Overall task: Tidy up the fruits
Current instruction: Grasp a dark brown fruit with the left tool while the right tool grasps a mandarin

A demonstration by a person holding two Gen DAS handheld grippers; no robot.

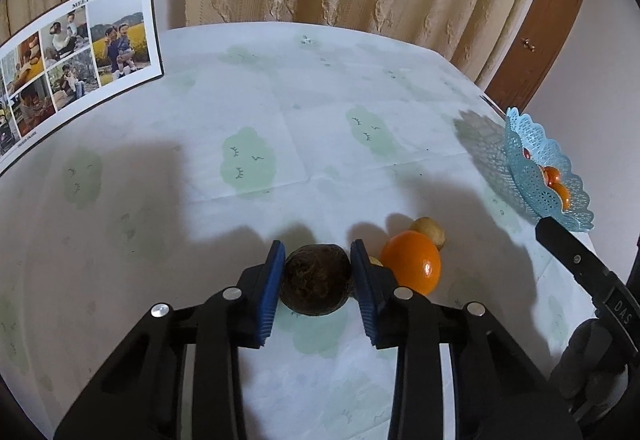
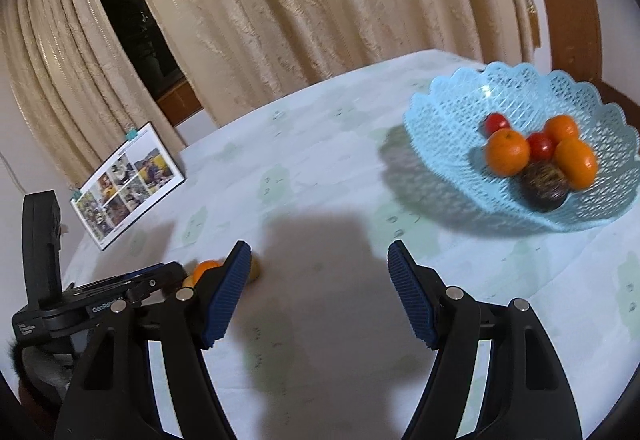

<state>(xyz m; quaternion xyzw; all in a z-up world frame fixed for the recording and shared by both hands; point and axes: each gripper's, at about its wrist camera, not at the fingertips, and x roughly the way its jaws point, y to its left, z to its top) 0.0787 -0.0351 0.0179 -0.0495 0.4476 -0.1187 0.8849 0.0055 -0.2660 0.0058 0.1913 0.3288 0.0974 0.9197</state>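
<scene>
My left gripper (image 1: 317, 255) is shut on a dark brown round fruit (image 1: 316, 279) that rests on the tablecloth. An orange (image 1: 412, 262) lies just right of it, with a small brown fruit (image 1: 429, 230) behind and a yellowish piece partly hidden by the right finger. My right gripper (image 2: 319, 254) is open and empty above the table. The blue lace basket (image 2: 448, 112) stands to its far right and holds oranges (image 2: 507, 152), red tomatoes (image 2: 540, 145) and a dark fruit (image 2: 545, 180). The basket also shows in the left wrist view (image 1: 524, 144).
A photo calendar (image 1: 76, 52) stands at the table's far left, also in the right wrist view (image 2: 126, 180). Beige curtains hang behind the table. A wooden cabinet (image 1: 540, 20) stands at the right. The left gripper's body (image 2: 100, 300) sits beside my right gripper's left finger.
</scene>
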